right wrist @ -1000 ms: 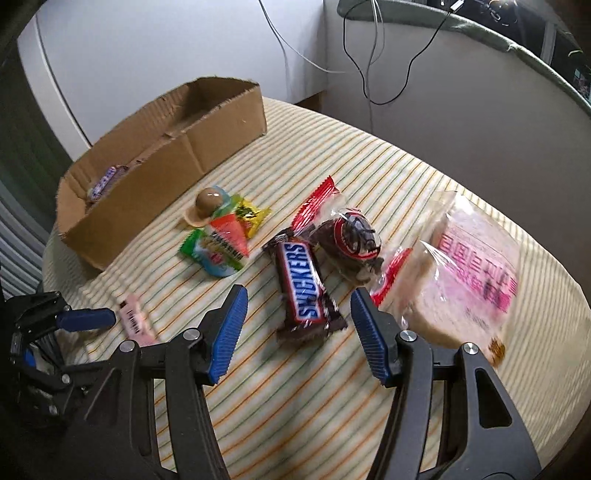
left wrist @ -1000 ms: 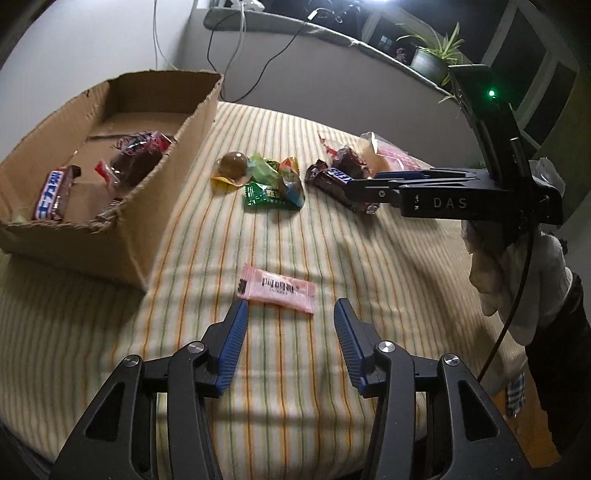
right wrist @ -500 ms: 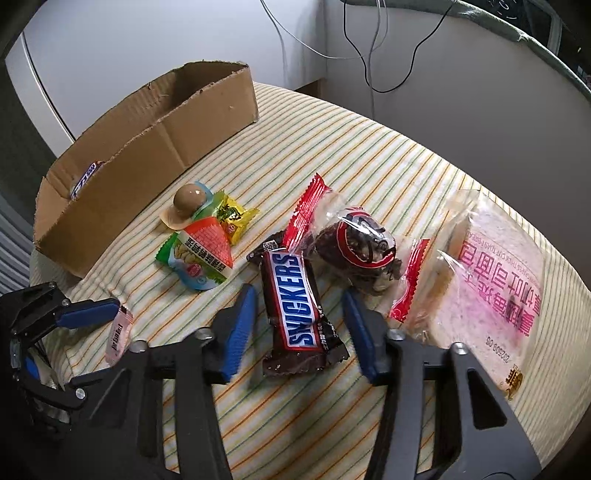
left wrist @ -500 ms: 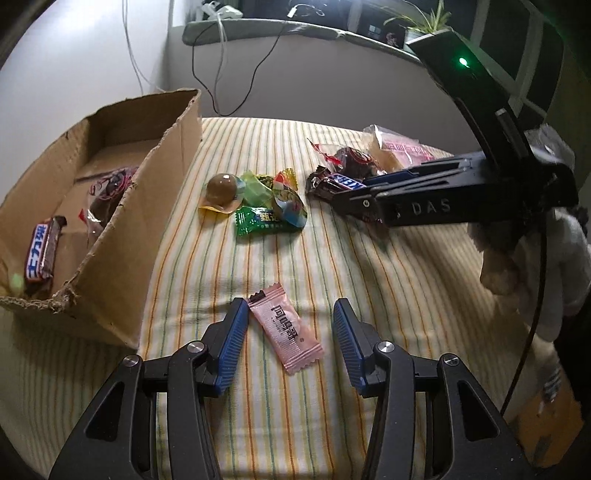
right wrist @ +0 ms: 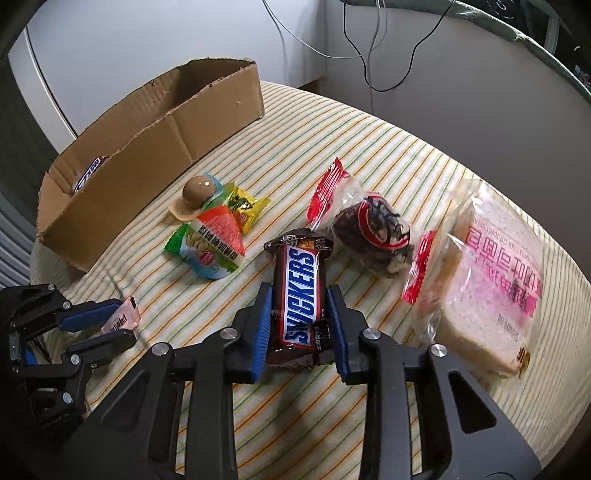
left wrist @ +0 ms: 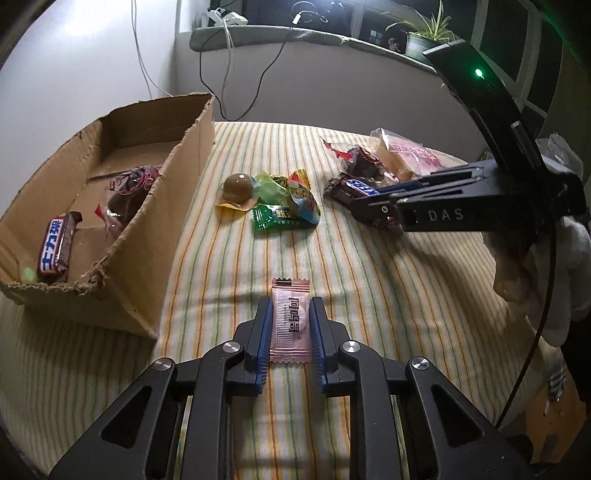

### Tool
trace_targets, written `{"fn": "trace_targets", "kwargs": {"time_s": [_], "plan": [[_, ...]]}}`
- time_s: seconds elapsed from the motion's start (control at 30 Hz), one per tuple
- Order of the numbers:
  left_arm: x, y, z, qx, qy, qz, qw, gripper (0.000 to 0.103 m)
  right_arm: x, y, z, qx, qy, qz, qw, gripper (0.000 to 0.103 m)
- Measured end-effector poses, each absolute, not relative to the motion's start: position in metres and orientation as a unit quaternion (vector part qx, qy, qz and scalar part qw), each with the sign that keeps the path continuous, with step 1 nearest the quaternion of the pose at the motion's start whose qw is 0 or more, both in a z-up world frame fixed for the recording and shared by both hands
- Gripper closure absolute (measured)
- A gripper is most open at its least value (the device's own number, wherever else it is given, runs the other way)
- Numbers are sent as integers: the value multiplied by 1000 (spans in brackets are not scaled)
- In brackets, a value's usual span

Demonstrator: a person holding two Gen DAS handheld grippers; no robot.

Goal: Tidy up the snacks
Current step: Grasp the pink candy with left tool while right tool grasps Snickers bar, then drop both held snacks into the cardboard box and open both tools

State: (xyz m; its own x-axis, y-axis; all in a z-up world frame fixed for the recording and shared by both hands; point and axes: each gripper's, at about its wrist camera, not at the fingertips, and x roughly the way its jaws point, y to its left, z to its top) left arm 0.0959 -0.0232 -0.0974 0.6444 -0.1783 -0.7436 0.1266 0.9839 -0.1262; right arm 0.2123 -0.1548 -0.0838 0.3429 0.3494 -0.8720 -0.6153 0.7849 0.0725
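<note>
Pink foil first: the pink candy sachet (left wrist: pixel 290 321) lies flat on the cloth with the left gripper (left wrist: pixel 289 334) clamped on its long edges, jaws having just closed to nearly nothing. Alongside, the right gripper (right wrist: pixel 300 315) has just been closing too, and its blue pads press both flanks of the Snickers bar (right wrist: pixel 301 291), which also rests on the cloth. Both snacks are caught, neither lifted.

The risks, as I read them: that thin sachet could buckle or slide out once raised, since the pads grip only its soft edges. The Snickers wrapper is slick and held near one end, so it may droop or twist.

Further out sit the loose sweets (left wrist: pixel 280 203), then the cardboard box (left wrist: pixel 177 177), already holding a bar. Everything rests on a striped tablecloth (left wrist: pixel 388 295), soft and rumpled; behind, a pale wall, trailing cables and a potted plant (left wrist: pixel 428 35) on the sill.
</note>
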Motion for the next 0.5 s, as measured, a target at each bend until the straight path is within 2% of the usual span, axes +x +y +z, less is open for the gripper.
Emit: {"fn": "trace_targets", "kwargs": {"time_s": [0.5], "plan": [[82,-13,-77,-63,385,-95,916,85,184,-181,-56,-112,467,280,831,73]]}}
